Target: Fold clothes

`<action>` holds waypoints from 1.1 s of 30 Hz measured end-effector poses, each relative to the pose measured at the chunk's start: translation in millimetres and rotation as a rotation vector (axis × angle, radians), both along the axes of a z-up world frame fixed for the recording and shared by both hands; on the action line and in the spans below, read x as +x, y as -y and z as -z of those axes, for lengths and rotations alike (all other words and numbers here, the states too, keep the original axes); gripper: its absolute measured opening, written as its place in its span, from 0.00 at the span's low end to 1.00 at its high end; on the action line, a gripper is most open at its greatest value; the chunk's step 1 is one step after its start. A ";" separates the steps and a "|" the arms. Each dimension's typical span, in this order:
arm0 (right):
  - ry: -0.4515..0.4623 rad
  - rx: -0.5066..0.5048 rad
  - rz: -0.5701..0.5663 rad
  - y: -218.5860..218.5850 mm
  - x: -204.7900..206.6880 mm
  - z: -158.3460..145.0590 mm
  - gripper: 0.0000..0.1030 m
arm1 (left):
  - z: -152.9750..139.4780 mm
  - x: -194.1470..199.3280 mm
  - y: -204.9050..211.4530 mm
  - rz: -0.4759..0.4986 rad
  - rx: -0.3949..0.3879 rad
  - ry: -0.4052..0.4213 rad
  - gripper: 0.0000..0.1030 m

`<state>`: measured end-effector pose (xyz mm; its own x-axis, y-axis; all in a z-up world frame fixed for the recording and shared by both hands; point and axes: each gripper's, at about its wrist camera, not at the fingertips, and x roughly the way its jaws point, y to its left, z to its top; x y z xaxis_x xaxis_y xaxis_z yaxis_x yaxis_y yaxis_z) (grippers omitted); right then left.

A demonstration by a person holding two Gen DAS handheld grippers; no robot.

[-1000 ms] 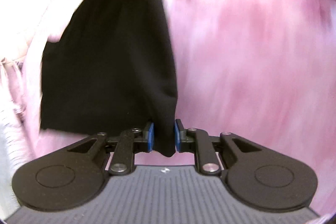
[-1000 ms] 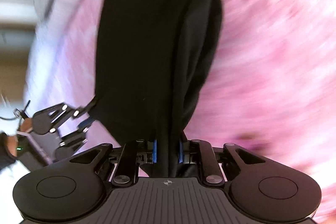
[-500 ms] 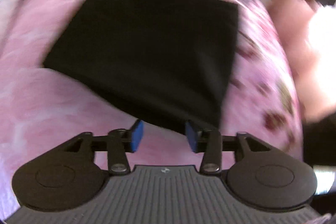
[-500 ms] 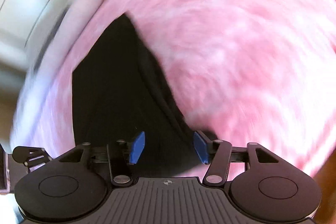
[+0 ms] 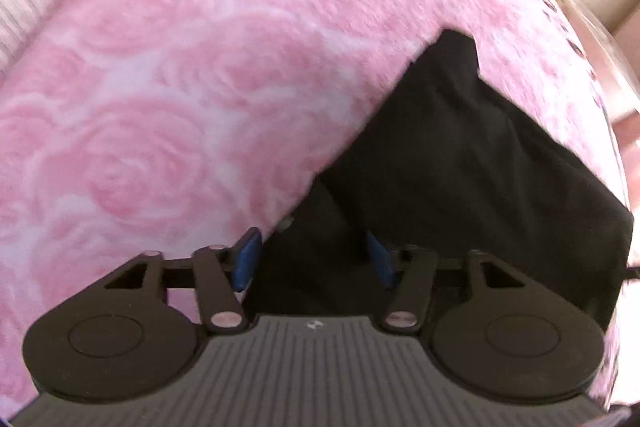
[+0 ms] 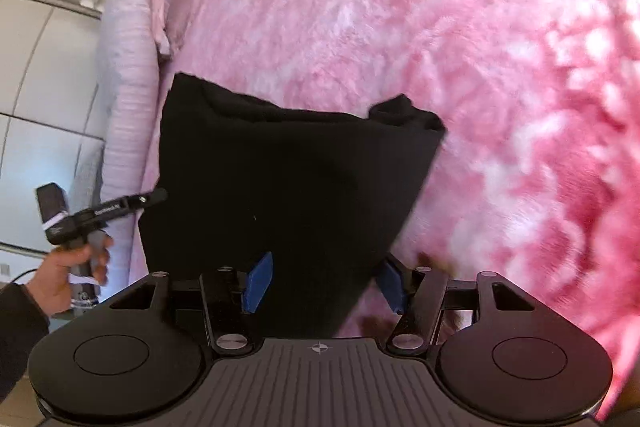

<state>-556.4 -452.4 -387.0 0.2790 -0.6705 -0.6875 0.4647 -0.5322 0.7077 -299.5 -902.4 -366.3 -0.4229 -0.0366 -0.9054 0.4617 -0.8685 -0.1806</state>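
Black garment (image 6: pixel 280 179) lies on pink blanket (image 6: pixel 400 7); both tools closing, gripping nothing.

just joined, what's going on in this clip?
A person with a handheld gripper in each hand is folding a black garment on a pink rose-pattern blanket. The garment lies folded flat on the blanket. The left gripper and the right gripper both hover over its near edge with jaws apart and closing; cloth shows between the pads, but neither pair presses on it. In the right wrist view, the hand holding the left gripper shows at the garment's left side.
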 end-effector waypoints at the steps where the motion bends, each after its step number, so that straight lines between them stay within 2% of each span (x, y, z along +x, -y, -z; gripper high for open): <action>1: 0.022 0.010 0.001 9.8 -3.4 3.6 0.12 | 2.1 1.4 -2.3 0.003 0.005 -0.004 0.41; 4: 0.025 0.033 -0.088 33.5 -26.9 -9.1 0.08 | -5.7 12.7 -10.9 -0.055 0.015 -0.018 0.34; 6: -0.052 0.025 -0.173 54.4 -51.6 -30.9 0.07 | -10.9 23.6 -22.6 -0.097 0.049 -0.031 0.31; 9: -0.175 0.027 -0.257 105.5 -103.2 -53.8 0.07 | -12.3 34.5 -60.8 -0.139 0.096 -0.059 0.32; 12: -0.221 0.042 -0.342 148.2 -135.9 -52.7 0.09 | -13.4 35.8 -88.6 -0.151 0.032 -0.063 0.37; 14: -0.260 0.086 -0.384 157.2 -136.7 -50.9 0.14 | -22.3 40.1 -96.9 -0.122 -0.035 -0.051 0.43; 15: -0.308 0.092 -0.392 150.9 -130.5 -56.5 0.26 | -28.0 42.5 -101.2 -0.098 -0.084 -0.038 0.46; 16: -0.398 0.091 -0.402 138.8 -116.0 -65.5 0.37 | -35.3 44.7 -109.0 -0.044 -0.174 -0.015 0.47; 18: -0.608 0.090 -0.422 112.0 -80.8 -85.0 0.53 | -50.5 50.1 -139.6 0.159 -0.436 0.040 0.55; 20: -0.812 0.070 -0.504 79.7 -30.6 -97.5 0.59 | -52.4 58.9 -180.3 0.436 -0.700 0.080 0.64; 22: -0.951 0.049 -0.625 52.3 26.9 -95.7 0.61 | -42.1 67.5 -212.5 0.682 -0.844 0.081 0.68; 25: -1.042 0.008 -0.765 26.7 102.7 -74.6 0.61 | -12.4 69.7 -240.4 0.923 -0.948 0.082 0.71; 28: -1.173 -0.015 -0.870 25.4 161.7 -36.9 0.61 | 24.2 66.8 -249.2 1.063 -1.018 0.101 0.71; 31: -1.368 0.005 -0.898 39.3 190.6 -1.5 0.61 | 47.6 67.3 -244.4 1.119 -1.104 0.090 0.73; 33: -1.449 -0.004 -0.936 41.3 192.0 10.8 0.61 | 52.1 66.9 -234.7 1.110 -1.153 0.104 0.73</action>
